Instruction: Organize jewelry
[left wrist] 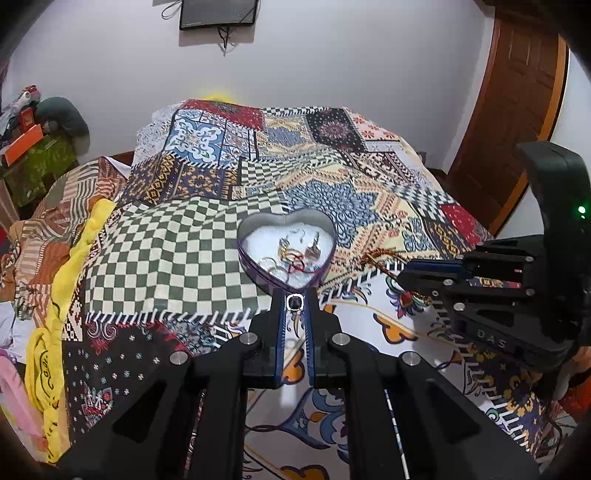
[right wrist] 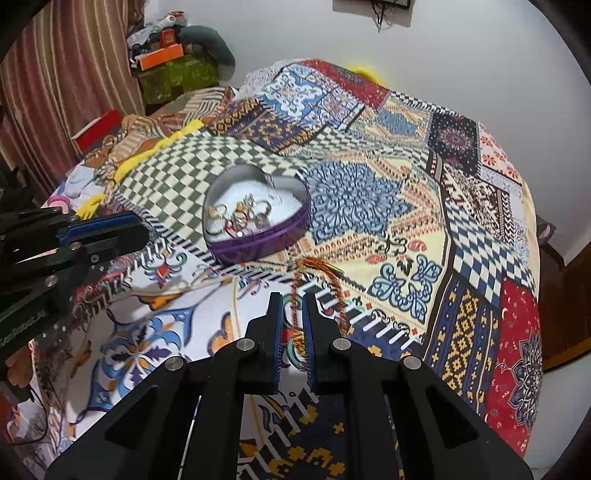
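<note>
Home bedroom: a bed (left wrist: 207, 229) under a patchwork bedspread (right wrist: 424, 206), wooden door (left wrist: 517, 103), curtain (right wrist: 55, 92), and wall-mounted television (left wrist: 218, 13).

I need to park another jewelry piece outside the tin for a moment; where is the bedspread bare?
Bare: the green checkered patch left of the heart tin, and the blue floral patch on its right. Crowded: in front of the tin, where the braided cord and both grippers sit.

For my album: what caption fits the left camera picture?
Left tongs pinch a dark-stoned ring beside a heart-shaped tin of jewelry on a patchwork bedspread.
</note>
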The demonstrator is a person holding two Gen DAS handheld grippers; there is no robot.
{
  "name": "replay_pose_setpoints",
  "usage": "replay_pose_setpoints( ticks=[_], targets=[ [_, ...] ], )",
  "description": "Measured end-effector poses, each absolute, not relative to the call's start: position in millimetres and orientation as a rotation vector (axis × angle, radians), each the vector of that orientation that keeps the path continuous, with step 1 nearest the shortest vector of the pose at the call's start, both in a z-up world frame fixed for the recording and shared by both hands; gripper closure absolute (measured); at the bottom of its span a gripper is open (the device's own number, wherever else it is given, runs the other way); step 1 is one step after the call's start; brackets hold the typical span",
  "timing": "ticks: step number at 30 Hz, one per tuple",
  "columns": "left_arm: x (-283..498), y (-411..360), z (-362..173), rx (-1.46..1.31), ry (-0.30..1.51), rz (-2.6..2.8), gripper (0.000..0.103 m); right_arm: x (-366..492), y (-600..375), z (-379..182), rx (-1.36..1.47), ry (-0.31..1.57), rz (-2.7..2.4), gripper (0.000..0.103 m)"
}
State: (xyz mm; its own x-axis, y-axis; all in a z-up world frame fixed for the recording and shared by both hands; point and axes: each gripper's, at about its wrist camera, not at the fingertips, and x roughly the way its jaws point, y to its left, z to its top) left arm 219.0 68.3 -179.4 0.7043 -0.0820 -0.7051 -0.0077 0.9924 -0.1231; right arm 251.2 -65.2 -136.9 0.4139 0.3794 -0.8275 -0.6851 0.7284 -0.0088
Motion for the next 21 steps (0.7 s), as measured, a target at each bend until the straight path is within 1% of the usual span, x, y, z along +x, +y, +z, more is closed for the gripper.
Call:
replay_pose_setpoints(
  ticks=[11, 19, 21],
  targets=[
    [225, 83, -162, -0.135, 0.744, -0.044, 0.095, 248, -62, -122, -0.375, 0.866, 0.69, 0.096],
    [223, 87, -166, -0.145, 0.749, -0.042, 0.095, 252, -83, -112, -0.331, 0.852, 0.678, 0.096],
    [222, 87, -168, -0.141, 0.751, -0.04, 0.095, 256, -90, -111, -0.287, 0.874, 0.697, 0.096]
  ],
)
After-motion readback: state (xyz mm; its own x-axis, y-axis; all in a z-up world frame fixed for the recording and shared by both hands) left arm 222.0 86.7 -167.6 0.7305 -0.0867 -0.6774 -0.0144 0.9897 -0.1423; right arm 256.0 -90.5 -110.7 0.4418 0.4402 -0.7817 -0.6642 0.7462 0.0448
